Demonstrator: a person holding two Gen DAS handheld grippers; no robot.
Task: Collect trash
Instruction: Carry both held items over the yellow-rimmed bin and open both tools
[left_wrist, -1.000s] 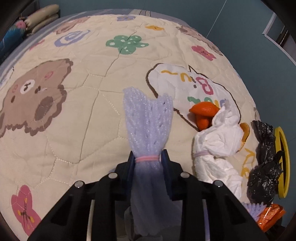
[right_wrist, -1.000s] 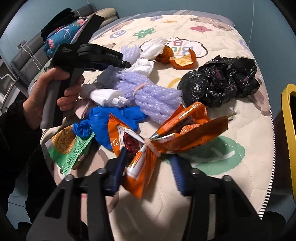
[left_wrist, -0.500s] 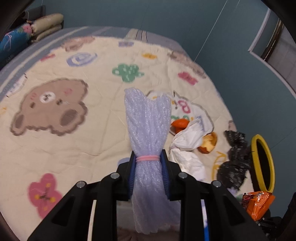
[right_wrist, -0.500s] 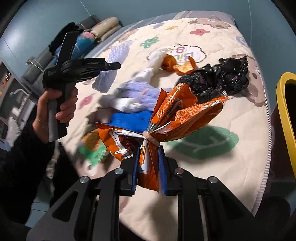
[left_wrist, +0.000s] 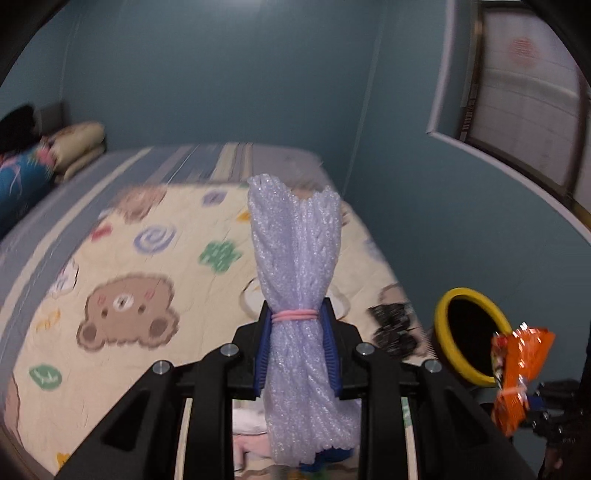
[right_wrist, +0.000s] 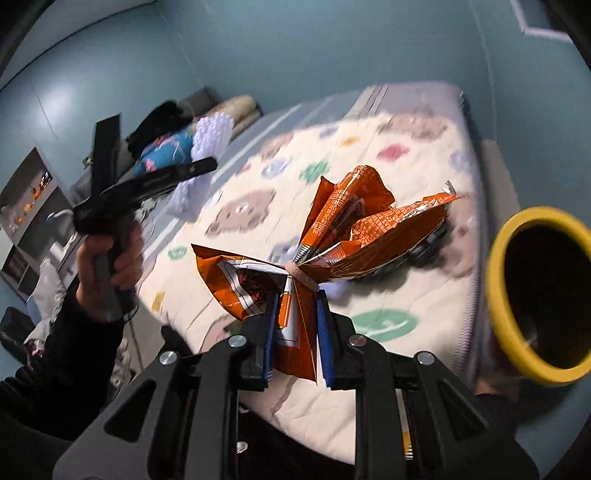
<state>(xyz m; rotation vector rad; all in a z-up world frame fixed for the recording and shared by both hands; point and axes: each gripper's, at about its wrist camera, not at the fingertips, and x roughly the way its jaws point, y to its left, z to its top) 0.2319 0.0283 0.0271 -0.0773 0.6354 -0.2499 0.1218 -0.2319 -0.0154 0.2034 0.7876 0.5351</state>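
Observation:
My left gripper (left_wrist: 296, 345) is shut on a pale purple foam net bundle (left_wrist: 297, 258) tied with a pink band, held upright above the bed. My right gripper (right_wrist: 295, 325) is shut on an orange snack wrapper bundle (right_wrist: 332, 240), lifted above the bed's edge. The wrapper also shows in the left wrist view (left_wrist: 517, 369). A yellow-rimmed bin (right_wrist: 535, 302) stands right of the bed, close to the wrapper; it also shows in the left wrist view (left_wrist: 471, 332). The left gripper with its foam net shows in the right wrist view (right_wrist: 207, 144).
A black plastic bag (left_wrist: 393, 328) lies on the cartoon quilt (left_wrist: 147, 258) near the bed's right edge. White and blue trash (left_wrist: 251, 417) lies below my left gripper. Pillows (left_wrist: 74, 144) are at the bed's far left. A window (left_wrist: 524, 92) is in the blue wall.
Both grippers have risen from the bed with their bundles. The right gripper closed on the orange wrappers and swung toward the yellow bin.

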